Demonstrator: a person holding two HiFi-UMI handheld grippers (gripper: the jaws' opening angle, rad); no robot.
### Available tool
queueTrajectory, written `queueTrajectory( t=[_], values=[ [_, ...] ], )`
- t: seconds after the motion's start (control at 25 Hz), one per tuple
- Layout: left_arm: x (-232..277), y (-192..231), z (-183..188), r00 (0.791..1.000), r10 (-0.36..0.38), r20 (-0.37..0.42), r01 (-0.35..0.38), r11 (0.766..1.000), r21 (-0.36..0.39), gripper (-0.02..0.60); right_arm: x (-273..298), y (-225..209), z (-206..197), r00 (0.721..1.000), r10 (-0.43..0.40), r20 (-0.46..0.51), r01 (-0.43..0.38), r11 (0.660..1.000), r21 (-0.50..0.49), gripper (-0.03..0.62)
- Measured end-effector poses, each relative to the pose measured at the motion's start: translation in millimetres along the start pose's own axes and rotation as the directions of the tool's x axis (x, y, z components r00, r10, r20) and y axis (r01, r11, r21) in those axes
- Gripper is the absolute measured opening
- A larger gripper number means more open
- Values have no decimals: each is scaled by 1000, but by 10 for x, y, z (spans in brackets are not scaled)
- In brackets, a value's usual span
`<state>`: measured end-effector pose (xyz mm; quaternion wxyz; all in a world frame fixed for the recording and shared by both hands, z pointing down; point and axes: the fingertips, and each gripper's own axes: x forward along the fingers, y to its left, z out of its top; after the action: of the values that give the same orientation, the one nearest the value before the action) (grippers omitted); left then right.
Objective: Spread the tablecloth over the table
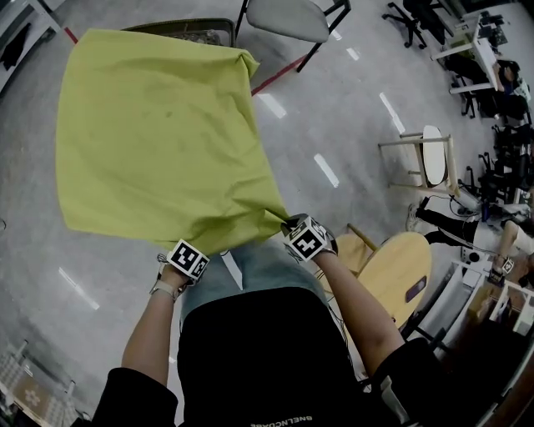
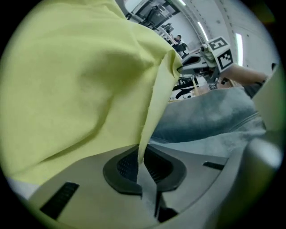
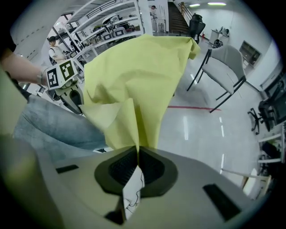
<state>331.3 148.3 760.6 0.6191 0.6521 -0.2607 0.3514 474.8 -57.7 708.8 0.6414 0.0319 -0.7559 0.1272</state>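
Your left gripper [image 2: 141, 166] has its jaws pressed together on an edge of the yellow-green tablecloth [image 1: 158, 125], and the fabric runs up from between the pads. The cloth billows out ahead of you and to your left, above the grey floor [image 1: 334, 125], with folds gathered along its near edge. Your right gripper [image 3: 136, 166] pinches another part of that near edge, its jaws clamped on the fabric. Both grippers sit near each other, just in front of your jeans [image 1: 259, 271]. Further right stand a grey chair [image 1: 288, 17] and a round wooden table [image 1: 396, 271], both apart from the cloth.
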Motion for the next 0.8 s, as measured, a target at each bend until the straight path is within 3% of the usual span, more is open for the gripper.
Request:
queueTrajectory(
  t=[0.4, 0.8],
  values=[
    [451, -116, -252, 998, -49, -45, 42, 988, -147, 24, 465, 55, -274, 989, 58, -138, -62, 998, -22, 17],
    [659, 104, -299, 999, 36, 6, -34, 978, -206, 25, 843, 133, -378, 982, 54, -178, -53, 999, 9, 31]
  ],
)
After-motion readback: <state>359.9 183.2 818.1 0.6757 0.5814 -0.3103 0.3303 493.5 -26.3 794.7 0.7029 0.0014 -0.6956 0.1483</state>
